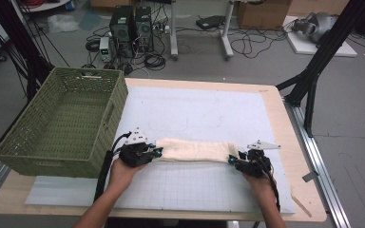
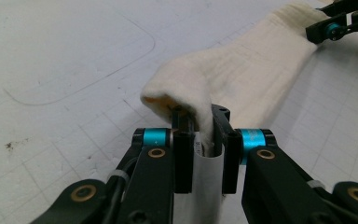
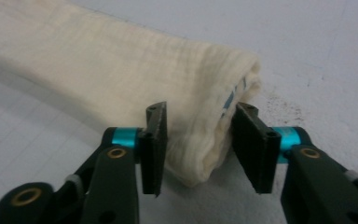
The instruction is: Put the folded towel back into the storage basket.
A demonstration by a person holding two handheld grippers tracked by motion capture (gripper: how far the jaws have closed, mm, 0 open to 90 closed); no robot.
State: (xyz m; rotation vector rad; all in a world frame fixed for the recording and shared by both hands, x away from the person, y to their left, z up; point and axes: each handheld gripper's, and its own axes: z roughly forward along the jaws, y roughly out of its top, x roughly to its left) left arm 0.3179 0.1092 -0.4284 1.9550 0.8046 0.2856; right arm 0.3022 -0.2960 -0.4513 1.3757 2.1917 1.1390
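Lying folded along the table's near edge, the towel [image 1: 195, 151] has one end pinched in the left gripper [image 2: 200, 133] while the right gripper [image 3: 199, 140] straddles the other with jaws spread, so squeeze before lifting evenly toward the basket [image 1: 64, 123].

A folded cloth [image 1: 195, 150] lay across the mat [image 1: 209, 118] on the table [image 1: 287, 142], between the left gripper [image 1: 156, 152] at its left end and the right gripper [image 1: 235, 160] at its right. A basket [image 1: 62, 123] stood at the table's left edge, just left of the left gripper.
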